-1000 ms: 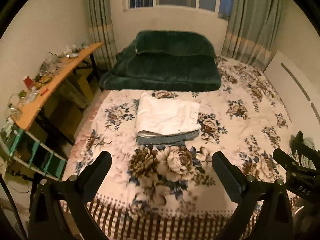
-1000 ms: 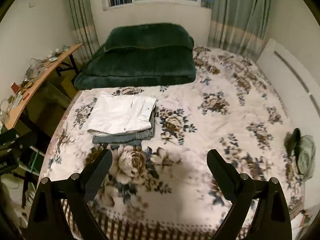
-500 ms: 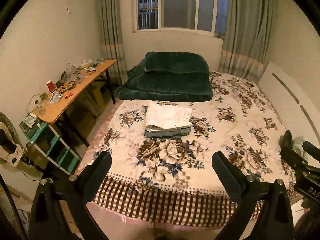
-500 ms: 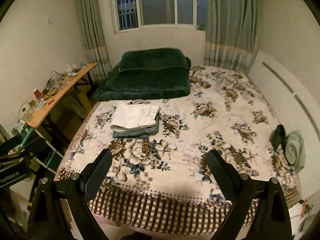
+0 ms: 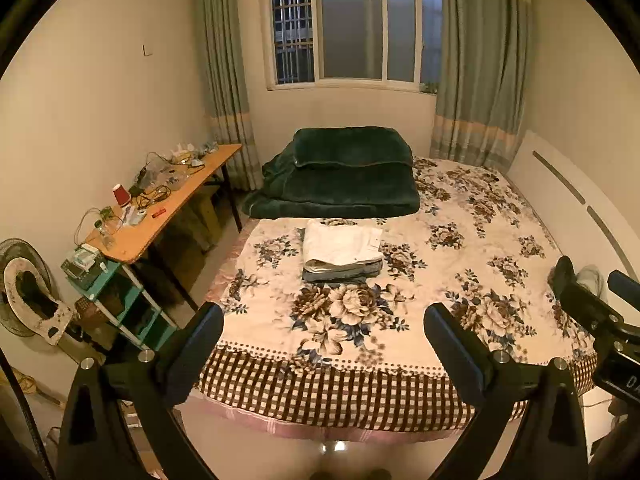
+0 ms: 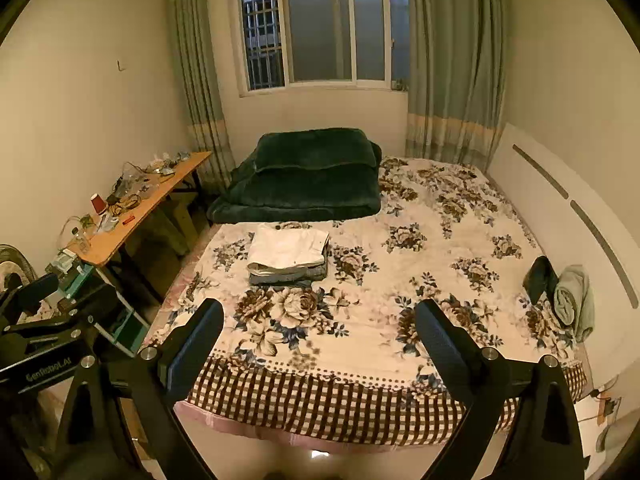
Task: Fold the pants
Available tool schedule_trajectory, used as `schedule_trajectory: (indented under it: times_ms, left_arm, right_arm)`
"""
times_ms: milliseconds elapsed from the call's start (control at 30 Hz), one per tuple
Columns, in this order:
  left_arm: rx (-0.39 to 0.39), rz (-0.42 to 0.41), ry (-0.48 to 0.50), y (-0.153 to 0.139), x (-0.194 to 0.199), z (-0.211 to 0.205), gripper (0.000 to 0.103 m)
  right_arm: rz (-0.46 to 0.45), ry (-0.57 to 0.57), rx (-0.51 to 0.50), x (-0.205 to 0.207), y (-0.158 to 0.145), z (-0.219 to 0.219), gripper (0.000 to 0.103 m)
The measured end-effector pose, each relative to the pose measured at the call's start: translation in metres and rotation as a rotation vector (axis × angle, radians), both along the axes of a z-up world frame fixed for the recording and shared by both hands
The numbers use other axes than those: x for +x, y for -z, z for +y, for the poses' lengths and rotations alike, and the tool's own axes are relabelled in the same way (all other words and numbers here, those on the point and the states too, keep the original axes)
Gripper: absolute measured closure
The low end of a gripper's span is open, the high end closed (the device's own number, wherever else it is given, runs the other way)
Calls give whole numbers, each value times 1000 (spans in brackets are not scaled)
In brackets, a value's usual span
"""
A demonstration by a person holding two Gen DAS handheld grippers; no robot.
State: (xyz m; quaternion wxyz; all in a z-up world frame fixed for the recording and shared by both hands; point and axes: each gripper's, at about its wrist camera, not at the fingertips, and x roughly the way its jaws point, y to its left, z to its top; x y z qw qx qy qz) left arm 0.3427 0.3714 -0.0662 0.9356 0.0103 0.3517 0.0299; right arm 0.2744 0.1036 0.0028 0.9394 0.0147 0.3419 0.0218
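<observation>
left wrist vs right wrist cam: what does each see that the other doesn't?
Left wrist only: the right tongs at its right edge, and more of the standing fan.
Right wrist only: the left tongs at its left edge, and a full view of the rolled green garment.
Both: the floral bed, the folded pants stack, the green comforter and the cluttered desk.

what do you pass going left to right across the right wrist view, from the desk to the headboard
wooden desk → stack of folded pants → bare floral bedspread → dark and pale green rolled clothes → white headboard
</observation>
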Motion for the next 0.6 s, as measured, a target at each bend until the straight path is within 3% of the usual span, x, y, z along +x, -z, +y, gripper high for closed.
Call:
schedule_trajectory:
  times_ms: [300,600]
  left_arm:
    - [-10,42,1,-7,1,2,0]
    - [23,33,-5,-30,27,-6,0]
  right_arm:
    - [6,0,10,-18,-19,11,4]
    - [-3,30,2,25,-44,3,4]
